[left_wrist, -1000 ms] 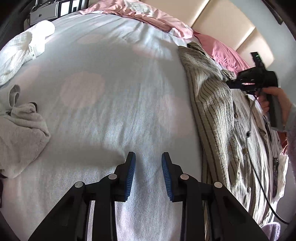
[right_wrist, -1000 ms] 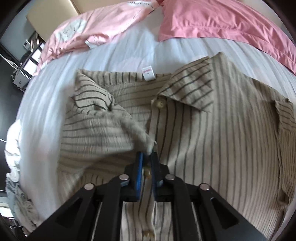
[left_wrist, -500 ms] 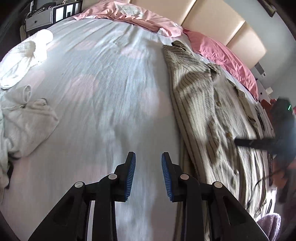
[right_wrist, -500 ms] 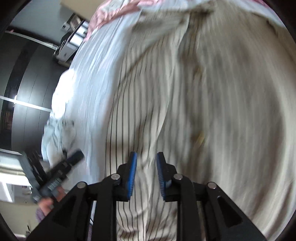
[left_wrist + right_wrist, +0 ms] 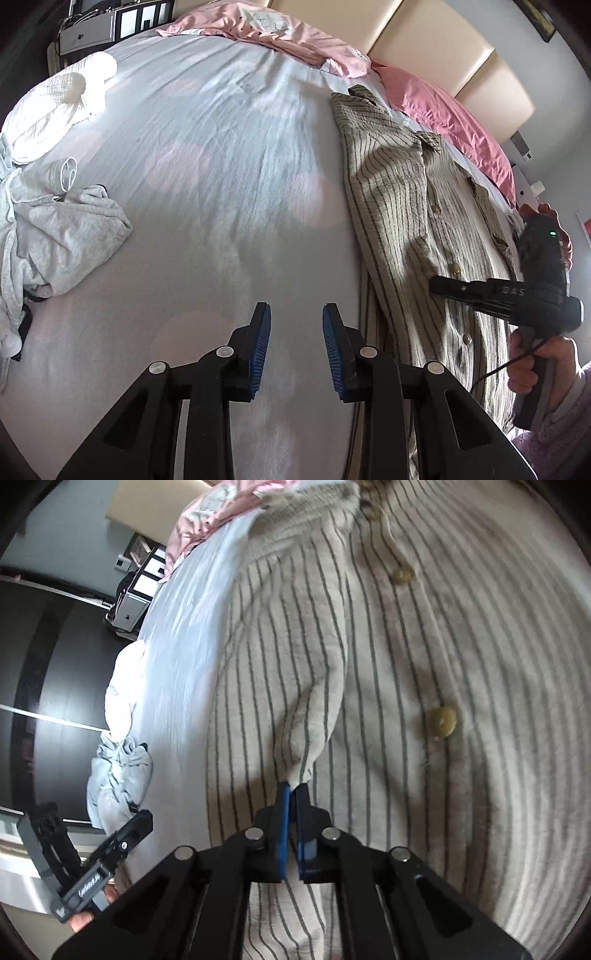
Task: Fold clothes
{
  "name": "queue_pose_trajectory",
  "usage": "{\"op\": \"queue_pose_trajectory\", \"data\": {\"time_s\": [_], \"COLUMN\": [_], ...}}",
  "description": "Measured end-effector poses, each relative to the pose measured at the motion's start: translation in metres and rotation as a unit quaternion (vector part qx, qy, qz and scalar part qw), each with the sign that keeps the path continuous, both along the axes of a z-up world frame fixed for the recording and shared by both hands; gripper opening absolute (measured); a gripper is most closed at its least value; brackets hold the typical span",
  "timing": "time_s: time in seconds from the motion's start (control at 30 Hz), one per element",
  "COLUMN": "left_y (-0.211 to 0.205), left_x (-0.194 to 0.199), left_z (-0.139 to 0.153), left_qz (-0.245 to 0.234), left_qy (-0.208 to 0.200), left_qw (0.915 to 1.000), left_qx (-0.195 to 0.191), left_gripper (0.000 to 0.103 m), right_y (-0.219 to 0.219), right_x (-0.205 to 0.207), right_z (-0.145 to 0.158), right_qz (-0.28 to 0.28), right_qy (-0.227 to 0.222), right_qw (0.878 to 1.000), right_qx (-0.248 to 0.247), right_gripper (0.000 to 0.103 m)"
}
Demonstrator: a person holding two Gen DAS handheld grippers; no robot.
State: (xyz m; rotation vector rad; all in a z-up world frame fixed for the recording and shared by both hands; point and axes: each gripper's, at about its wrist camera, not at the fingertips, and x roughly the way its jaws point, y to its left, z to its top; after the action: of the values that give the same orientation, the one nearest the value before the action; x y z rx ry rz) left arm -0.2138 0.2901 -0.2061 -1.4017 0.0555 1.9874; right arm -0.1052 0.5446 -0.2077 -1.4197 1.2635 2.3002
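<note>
- The bed (image 5: 229, 192) carries the striped shirt (image 5: 399, 206) along its right edge, collar toward the pink pillows (image 5: 447, 114); a grey heap (image 5: 55, 236) sits at the left edge.
- The right gripper (image 5: 292, 794), which had let go half a second ago, is now clenched on a ridge of shirt fabric beside the buttons (image 5: 441, 722), so a fresh fold looks underway.
- The left gripper (image 5: 295, 347) stays released over bare sheet, the shirt's edge just right of its jaws.
</note>
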Motion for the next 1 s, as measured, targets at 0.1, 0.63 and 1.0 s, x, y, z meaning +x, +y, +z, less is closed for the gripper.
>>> {"op": "queue_pose_trajectory", "data": {"time_s": [0.1,0.63,1.0], "left_y": [-0.002,0.014,0.024], "left_x": [-0.003,0.015,0.086], "left_z": [0.000,-0.010,-0.003], "left_qz": [0.003,-0.040,-0.069], "left_qy": [-0.003,-0.040,-0.056], "left_qw": [1.0000,0.9983,0.9959], "left_qx": [0.007,0.013,-0.019], "left_gripper": [0.031,0.031,0.031], "right_y": [0.013,0.037,-0.058], "right_x": [0.010,0.040,0.149], "right_z": [0.021,-0.006,0.016], "right_qz": [-0.017,-0.048,-0.013], "right_qy": [-0.001,-0.028,-0.013], "right_qw": [0.999,0.998,1.000], "right_qx": [0.034,0.001,0.003], "right_gripper": [0.002,0.019,0.020]}}
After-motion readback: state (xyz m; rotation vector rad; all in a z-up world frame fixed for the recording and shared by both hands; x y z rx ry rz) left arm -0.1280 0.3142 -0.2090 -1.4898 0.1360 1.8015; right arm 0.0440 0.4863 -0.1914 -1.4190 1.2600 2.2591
